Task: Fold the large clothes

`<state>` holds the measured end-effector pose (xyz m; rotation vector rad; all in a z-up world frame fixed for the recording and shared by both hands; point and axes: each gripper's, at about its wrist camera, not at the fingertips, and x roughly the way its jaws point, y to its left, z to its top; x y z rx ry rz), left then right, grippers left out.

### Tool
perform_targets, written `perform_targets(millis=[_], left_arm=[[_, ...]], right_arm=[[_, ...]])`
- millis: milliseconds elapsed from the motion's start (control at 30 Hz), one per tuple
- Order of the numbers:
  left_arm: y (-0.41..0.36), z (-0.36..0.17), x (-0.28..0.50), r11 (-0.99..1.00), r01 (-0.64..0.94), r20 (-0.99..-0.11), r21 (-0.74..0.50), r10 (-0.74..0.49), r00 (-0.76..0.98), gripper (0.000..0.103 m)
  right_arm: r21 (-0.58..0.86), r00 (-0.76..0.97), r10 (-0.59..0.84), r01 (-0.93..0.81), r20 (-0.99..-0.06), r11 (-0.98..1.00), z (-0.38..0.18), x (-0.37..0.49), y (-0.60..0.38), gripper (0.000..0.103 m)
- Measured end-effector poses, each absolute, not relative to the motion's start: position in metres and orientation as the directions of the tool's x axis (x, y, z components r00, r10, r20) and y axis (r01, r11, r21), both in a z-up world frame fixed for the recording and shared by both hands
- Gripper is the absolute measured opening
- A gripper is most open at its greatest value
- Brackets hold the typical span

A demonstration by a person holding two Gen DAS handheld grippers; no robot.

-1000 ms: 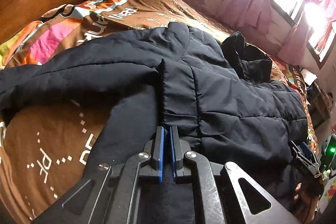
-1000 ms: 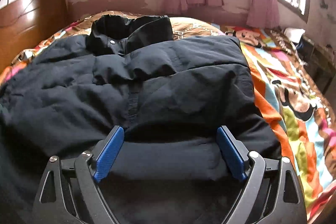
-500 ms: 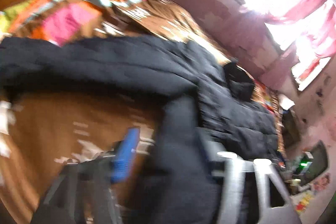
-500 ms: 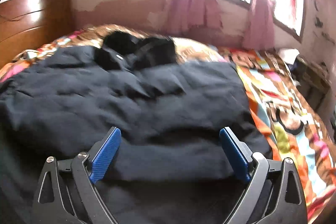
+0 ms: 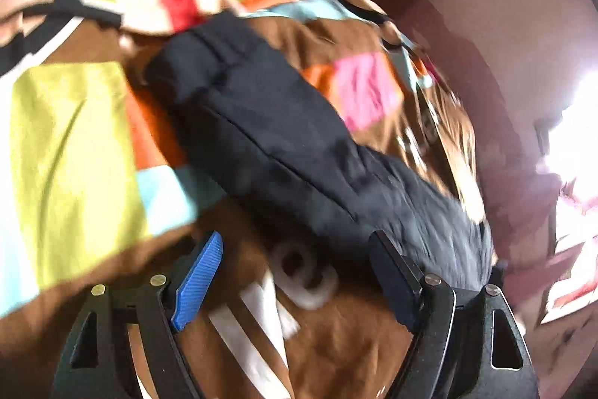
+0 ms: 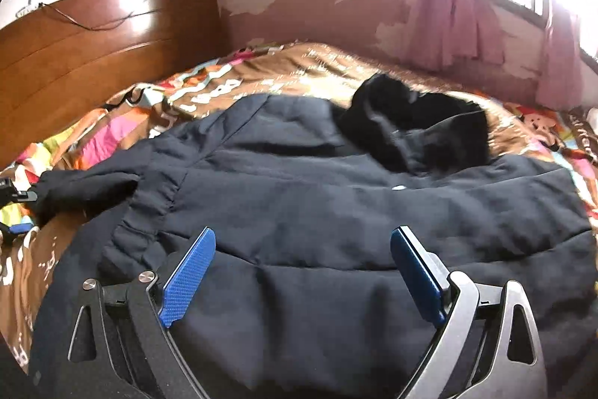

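Right wrist view: jacket point(image 6: 336, 212) on patterned bedspread point(image 6: 317, 66).

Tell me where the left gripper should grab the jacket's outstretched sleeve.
Probably at the cuff end of the sleeve, coming in from beyond its tip along its length. It lies flat and straight on the bedspread, free of the jacket body, so the left gripper's open jaws could straddle it.

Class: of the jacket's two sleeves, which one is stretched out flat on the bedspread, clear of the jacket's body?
The sleeve on the headboard side. It lies extended on the bedspread, whereas no other sleeve shows beside the jacket.
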<state>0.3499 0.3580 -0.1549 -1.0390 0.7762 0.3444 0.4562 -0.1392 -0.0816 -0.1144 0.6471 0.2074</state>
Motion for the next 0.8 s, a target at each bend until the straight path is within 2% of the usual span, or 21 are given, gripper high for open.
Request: perform_targets(millis=[100,200,233,267,300,367,400,533,633,800], left_arm=[[0.371,-0.164,0.354,0.421,-0.602,-0.695,-0.679,-0.103,0.712,0.078],[0.377,-0.166,0.363,0.411,-0.605,-0.691,-0.682,-0.092,0.717,0.076],[0.377,-0.165,0.368,0.419,-0.606,-0.694,-0.676,-0.088,0.714,0.069],[0.379,-0.163,0.374,0.436,-0.606,-0.700,-0.665,-0.081,0.710,0.052],[0.380,-0.161,0.378,0.454,-0.609,-0.708,-0.650,-0.072,0.702,0.043],[0.380,-0.154,0.385,0.489,-0.624,-0.730,-0.610,-0.040,0.682,0.015],[0.380,-0.149,0.383,0.500,-0.622,-0.729,-0.603,-0.029,0.684,0.010],[0.362,-0.106,0.379,0.611,-0.621,-0.714,-0.491,0.126,0.689,0.006],[0.339,-0.058,0.382,0.710,-0.580,-0.662,-0.398,0.215,0.718,0.006],[0.301,0.022,0.379,0.820,-0.459,-0.544,-0.342,0.226,0.808,0.005]], right_arm=[[-0.078,0.750,0.116,-0.218,-0.651,0.973,-0.109,0.465,-0.125,0.093],[-0.072,0.752,0.115,-0.212,-0.650,0.975,-0.122,0.463,-0.127,0.098],[-0.067,0.753,0.117,-0.209,-0.648,0.976,-0.124,0.463,-0.128,0.099],[-0.064,0.754,0.118,-0.208,-0.646,0.976,-0.126,0.462,-0.128,0.100],[-0.065,0.758,0.118,-0.207,-0.642,0.976,-0.127,0.461,-0.129,0.100],[-0.073,0.769,0.115,-0.205,-0.629,0.976,-0.129,0.460,-0.130,0.100],[-0.076,0.773,0.113,-0.204,-0.624,0.976,-0.129,0.460,-0.128,0.100],[-0.072,0.784,0.118,-0.203,-0.610,0.977,-0.129,0.458,-0.131,0.100],[-0.061,0.785,0.124,-0.201,-0.607,0.978,-0.128,0.458,-0.133,0.100],[0.026,0.761,0.166,-0.193,-0.627,0.981,-0.119,0.453,-0.146,0.100]])
